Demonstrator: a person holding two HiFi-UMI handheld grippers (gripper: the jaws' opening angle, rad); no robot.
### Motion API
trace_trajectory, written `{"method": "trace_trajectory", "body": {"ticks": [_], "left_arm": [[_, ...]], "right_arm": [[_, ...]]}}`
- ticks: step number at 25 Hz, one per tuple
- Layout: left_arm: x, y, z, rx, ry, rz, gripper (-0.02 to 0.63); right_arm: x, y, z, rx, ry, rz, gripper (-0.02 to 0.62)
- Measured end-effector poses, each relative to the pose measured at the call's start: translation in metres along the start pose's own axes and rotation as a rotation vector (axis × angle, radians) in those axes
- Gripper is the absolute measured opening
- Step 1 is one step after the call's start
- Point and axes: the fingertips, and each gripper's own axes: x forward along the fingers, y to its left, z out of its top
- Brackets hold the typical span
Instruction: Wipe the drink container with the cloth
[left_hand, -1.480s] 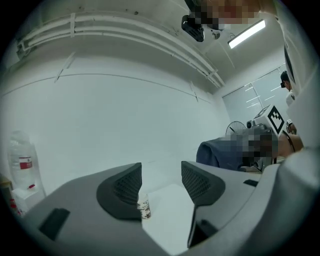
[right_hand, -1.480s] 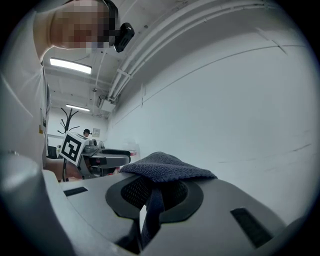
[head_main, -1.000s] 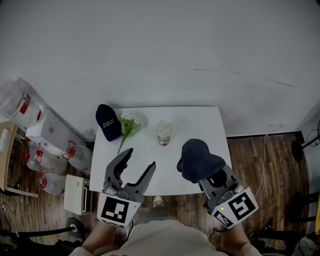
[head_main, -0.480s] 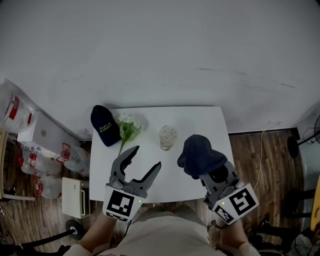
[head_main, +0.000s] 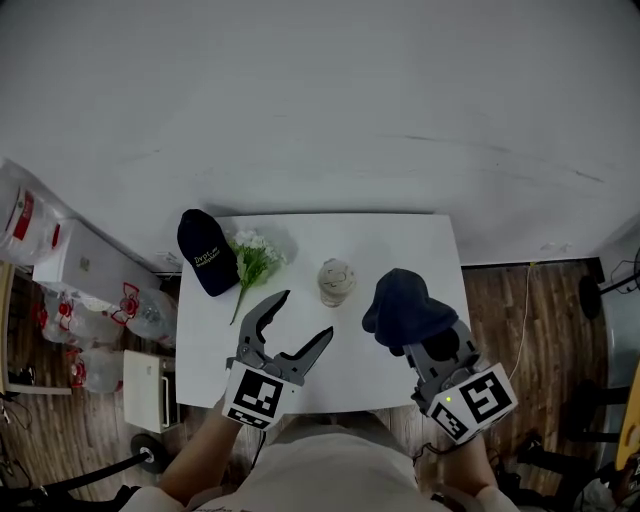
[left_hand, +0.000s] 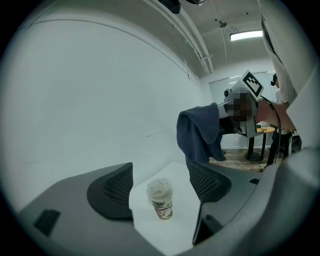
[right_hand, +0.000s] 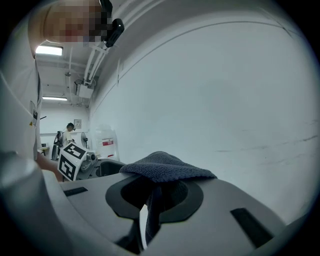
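The drink container (head_main: 336, 282) (a lidded paper cup) stands upright near the middle of the white table (head_main: 400, 240), with nothing touching it. The left gripper (head_main: 305, 314) hovers on its near side, jaws spread wide and empty; its own view frames the cup between the two pads, apart from both. To the right, the right gripper (head_main: 432, 345) is clenched on the dark blue cloth (head_main: 405, 308), which bunches over the jaws and hangs down between them, near the cup but not against it. By my judgement the step in hand is the approach: the cloth is already taken up, the cup is not yet steadied, and no wiping has begun. The next move calls for the left jaws to go round the cup's body and close gently — a paper cup would likely dent or tip under a hard squeeze — and then for the cloth to meet its side or lid. Whether the cup is full cannot be told through the lid. At the table's far left lie a dark cap (head_main: 207, 262) and a sprig of white flowers (head_main: 255, 255), well apart from the cup. The table stands against a plain white wall on a wood floor (head_main: 520, 310), with what look like water jugs (head_main: 150, 312) at the left.
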Motion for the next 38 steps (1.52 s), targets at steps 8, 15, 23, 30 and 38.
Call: {"method": "trace_trajectory", "body": {"ticks": [8,15,23,30,38], "left_arm": [[0.048,-0.006,-0.042,-0.027,0.062,-0.029,0.364],[0.084,-0.009,-0.101,-0.073,0.168,-0.022,0.394],[0.123,-0.007,-0.144,-0.111,0.228,-0.017,0.411],[0.149,-0.005,-0.172,-0.1,0.267,-0.039,0.417],[0.165,-0.01,-0.18,-0.098,0.237,-0.066,0.416]], "right_arm": [[0.022,-0.03,-0.012,0.005,0.033,0.035,0.061],[0.041,-0.051,-0.029,0.024,0.075,0.058,0.061],[0.063,-0.069,-0.053,0.039,0.122,0.08,0.061],[0.082,-0.073,-0.072,0.038,0.168,0.12,0.061],[0.102,-0.07,-0.092,0.031,0.221,0.156,0.061]]}}
